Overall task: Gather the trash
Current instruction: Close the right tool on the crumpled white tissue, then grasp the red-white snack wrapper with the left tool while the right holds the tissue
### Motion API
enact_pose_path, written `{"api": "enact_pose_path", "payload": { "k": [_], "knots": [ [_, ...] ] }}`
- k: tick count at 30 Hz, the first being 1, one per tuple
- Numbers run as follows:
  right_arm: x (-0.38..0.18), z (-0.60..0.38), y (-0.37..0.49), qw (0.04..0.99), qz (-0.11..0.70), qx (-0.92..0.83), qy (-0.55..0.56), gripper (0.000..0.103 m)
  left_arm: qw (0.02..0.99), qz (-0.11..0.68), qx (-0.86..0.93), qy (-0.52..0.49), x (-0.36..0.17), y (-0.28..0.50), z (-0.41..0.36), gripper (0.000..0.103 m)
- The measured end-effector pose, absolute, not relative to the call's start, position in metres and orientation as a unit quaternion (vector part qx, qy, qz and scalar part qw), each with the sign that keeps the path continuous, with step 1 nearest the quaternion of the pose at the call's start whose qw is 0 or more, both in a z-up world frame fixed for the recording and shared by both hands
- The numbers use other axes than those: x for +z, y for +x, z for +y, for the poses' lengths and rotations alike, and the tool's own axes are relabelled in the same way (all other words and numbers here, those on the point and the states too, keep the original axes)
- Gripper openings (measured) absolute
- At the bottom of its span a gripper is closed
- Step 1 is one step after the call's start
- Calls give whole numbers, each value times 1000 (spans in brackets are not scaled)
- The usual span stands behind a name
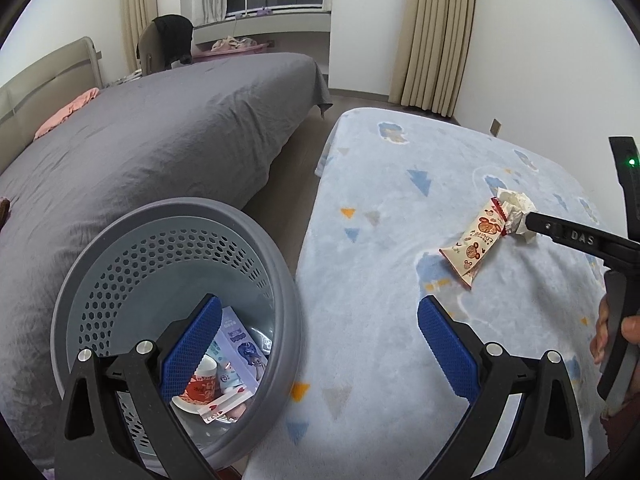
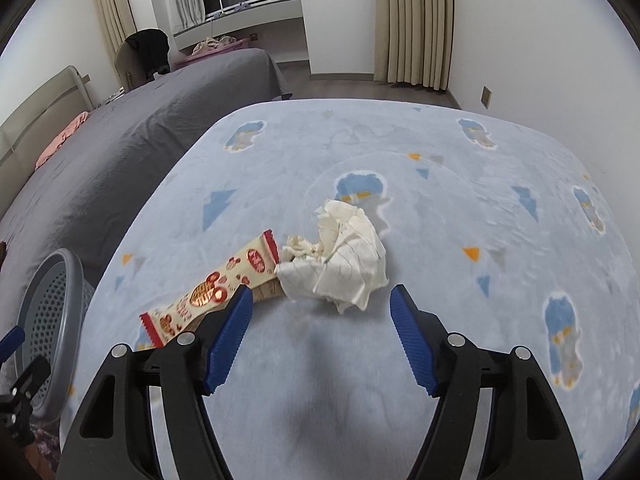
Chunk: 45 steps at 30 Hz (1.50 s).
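A crumpled white tissue (image 2: 344, 256) lies on the light blue blanket (image 2: 460, 320), touching a cream and red snack wrapper (image 2: 224, 292) to its left. My right gripper (image 2: 322, 292) stands open just short of the tissue, nothing pressed between its pads; its left finger covers part of the wrapper. In the left wrist view one right finger (image 1: 568, 234) reaches the tissue (image 1: 516, 204) beside the wrapper (image 1: 476, 248). My left gripper (image 1: 320, 302) is open over the grey perforated bin (image 1: 132, 264), one finger across its mouth, gripping nothing.
The bin holds a paper cup (image 1: 202, 384), a playing card (image 1: 224, 404) and a flat box (image 1: 240, 344). A bed with a grey cover (image 1: 160, 140) stands to the left, with a strip of floor between it and the blanket. A person's hand (image 1: 600, 336) holds the right gripper.
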State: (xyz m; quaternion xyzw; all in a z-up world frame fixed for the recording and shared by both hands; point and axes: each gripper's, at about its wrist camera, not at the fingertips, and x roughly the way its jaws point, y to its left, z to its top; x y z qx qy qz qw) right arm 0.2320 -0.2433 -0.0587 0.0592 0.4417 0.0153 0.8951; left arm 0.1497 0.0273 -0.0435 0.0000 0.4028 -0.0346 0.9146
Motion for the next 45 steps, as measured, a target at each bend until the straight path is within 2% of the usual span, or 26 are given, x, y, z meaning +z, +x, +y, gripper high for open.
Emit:
{"api": "enact_pose_path", "payload": {
  "k": [15, 18, 22, 45],
  "knots": [
    [-87, -252, 272, 882, 464, 17, 76, 68, 910, 412, -35, 5, -50, 155, 24, 96],
    [-86, -248, 270, 884, 462, 25, 72, 58, 910, 412, -35, 5, -50, 155, 24, 96],
    [-81, -249, 263, 887, 455, 25, 75, 55, 911, 410, -37, 5, -48, 154, 24, 96],
    [-50, -292, 120, 902, 414, -5, 124, 54, 920, 377, -92, 44, -37, 128, -27, 96]
  ]
}}
